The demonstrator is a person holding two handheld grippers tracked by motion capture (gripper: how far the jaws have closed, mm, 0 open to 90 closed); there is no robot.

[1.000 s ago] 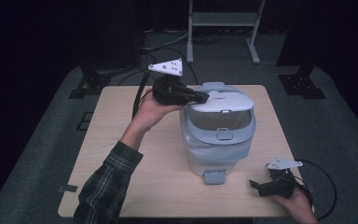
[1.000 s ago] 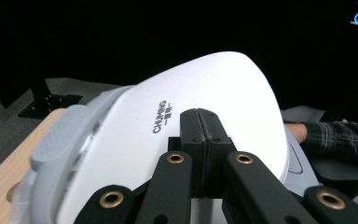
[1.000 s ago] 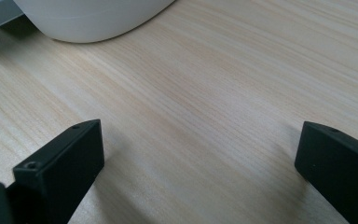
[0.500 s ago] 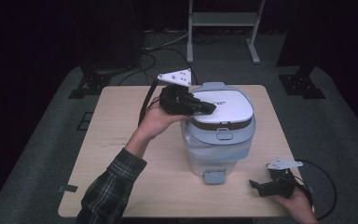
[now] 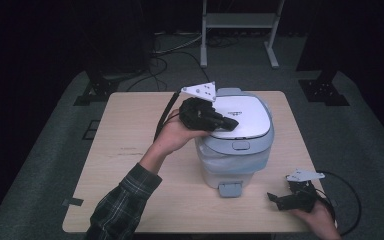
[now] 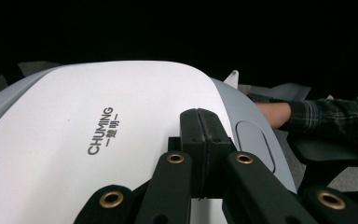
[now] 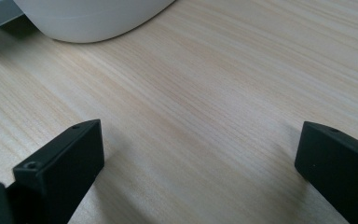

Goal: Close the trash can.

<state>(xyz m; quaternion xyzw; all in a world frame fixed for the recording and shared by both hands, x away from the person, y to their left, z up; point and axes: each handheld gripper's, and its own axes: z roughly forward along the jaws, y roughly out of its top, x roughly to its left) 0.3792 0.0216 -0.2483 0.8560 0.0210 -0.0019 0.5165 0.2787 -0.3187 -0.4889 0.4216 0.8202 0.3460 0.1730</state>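
A white and grey lidded bin [image 5: 235, 150] stands on the right half of the wooden table [image 5: 130, 165], with its foot pedal [image 5: 229, 189] facing the front edge. Its white lid [image 6: 88, 140] lies flat on the bin and bears dark lettering. My left gripper [image 5: 230, 123] is shut with nothing in it, and its tips press on the lid's top [image 5: 245, 115]. The two black fingers [image 6: 200, 140] meet flat against each other. My right gripper [image 5: 276, 199] rests low on the table at the front right, open, and bare wood [image 7: 191, 130] lies between its fingers [image 7: 65, 158].
A plastic liner [image 5: 215, 157] hangs out under the bin's rim. Cables trail from both grippers, one looping off the table's right edge [image 5: 347, 200]. A metal stand [image 5: 240, 22] and black equipment bases [image 5: 325, 90] stand on the floor behind the table.
My left gripper has moved right and down from beside the bin onto the lid's top. The right gripper has stayed in place.
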